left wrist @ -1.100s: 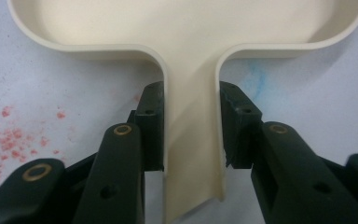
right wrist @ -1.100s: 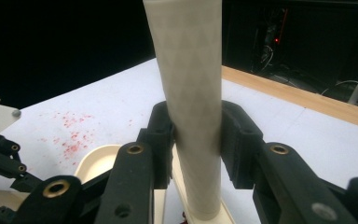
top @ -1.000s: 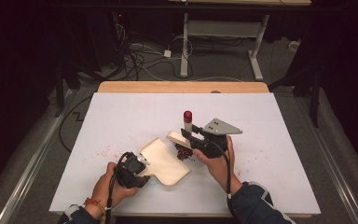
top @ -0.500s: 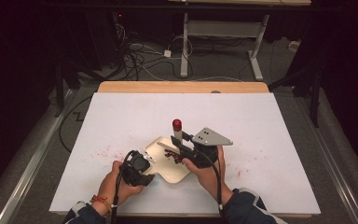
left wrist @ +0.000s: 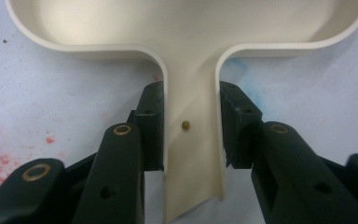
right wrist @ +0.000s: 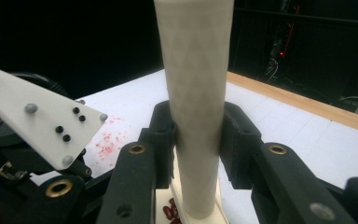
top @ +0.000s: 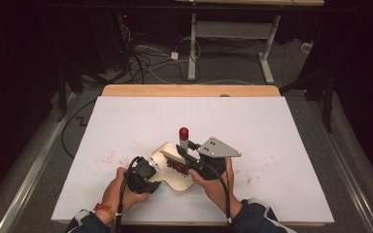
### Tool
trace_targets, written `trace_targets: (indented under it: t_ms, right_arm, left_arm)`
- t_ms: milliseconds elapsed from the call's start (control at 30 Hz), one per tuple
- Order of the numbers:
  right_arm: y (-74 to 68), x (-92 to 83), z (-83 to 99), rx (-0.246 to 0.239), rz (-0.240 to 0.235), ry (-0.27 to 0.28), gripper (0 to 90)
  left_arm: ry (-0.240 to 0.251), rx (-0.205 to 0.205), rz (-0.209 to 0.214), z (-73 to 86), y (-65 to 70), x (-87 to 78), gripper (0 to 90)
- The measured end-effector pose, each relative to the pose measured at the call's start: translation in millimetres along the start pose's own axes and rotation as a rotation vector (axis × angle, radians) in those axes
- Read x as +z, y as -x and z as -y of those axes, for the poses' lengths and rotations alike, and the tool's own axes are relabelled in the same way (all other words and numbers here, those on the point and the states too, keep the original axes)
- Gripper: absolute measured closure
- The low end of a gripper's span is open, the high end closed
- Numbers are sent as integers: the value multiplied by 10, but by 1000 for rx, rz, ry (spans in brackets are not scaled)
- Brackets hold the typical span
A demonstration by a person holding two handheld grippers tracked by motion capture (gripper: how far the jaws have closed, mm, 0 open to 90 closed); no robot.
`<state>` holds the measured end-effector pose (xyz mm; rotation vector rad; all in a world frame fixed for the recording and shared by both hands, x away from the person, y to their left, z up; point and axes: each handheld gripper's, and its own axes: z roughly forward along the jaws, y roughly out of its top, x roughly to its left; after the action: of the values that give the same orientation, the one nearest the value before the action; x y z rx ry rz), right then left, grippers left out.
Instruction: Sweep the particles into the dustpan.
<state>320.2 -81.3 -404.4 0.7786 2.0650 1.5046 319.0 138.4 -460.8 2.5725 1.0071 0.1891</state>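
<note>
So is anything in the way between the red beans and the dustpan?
Nothing visible is. The red beans already lie in the dustpan, beside the brush held by the right gripper.

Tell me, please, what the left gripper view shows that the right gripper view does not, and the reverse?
Left gripper view alone: the left gripper shut on the cream dustpan's handle, a small brass stud on the handle, and the pan's rounded rim above.

Right gripper view alone: the right gripper shut on an upright white brush handle, dark red beans at its base, the table's wooden edge and a dark room beyond.

Both: black jaws clamped on a pale handle, the white table cover and red specks on it.
</note>
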Motion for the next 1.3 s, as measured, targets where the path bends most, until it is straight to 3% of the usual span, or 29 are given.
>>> trace_targets:
  t_ms: [267, 667, 833, 967, 1200, 1300]
  right_arm:
    - [73, -34, -27, 22, 11, 20, 697]
    - [298, -175, -140, 34, 28, 89, 699]
    - [412, -379, -214, 17, 26, 97, 699]
    - [530, -578, -219, 35, 30, 79, 699]
    - [706, -970, -119, 41, 65, 48, 699]
    - [755, -1157, -65, 45, 54, 38, 699]
  left_arm:
    - [5, 15, 4, 27, -15, 10, 638]
    - [8, 36, 1, 86, -49, -18, 638]
    - [8, 51, -1, 176, -71, -51, 639]
    - [6, 58, -5, 241, -69, -84, 639]
    - [-4, 75, -2, 286, -27, -109, 638]
    - [-7, 77, -2, 285, -21, -102, 638]
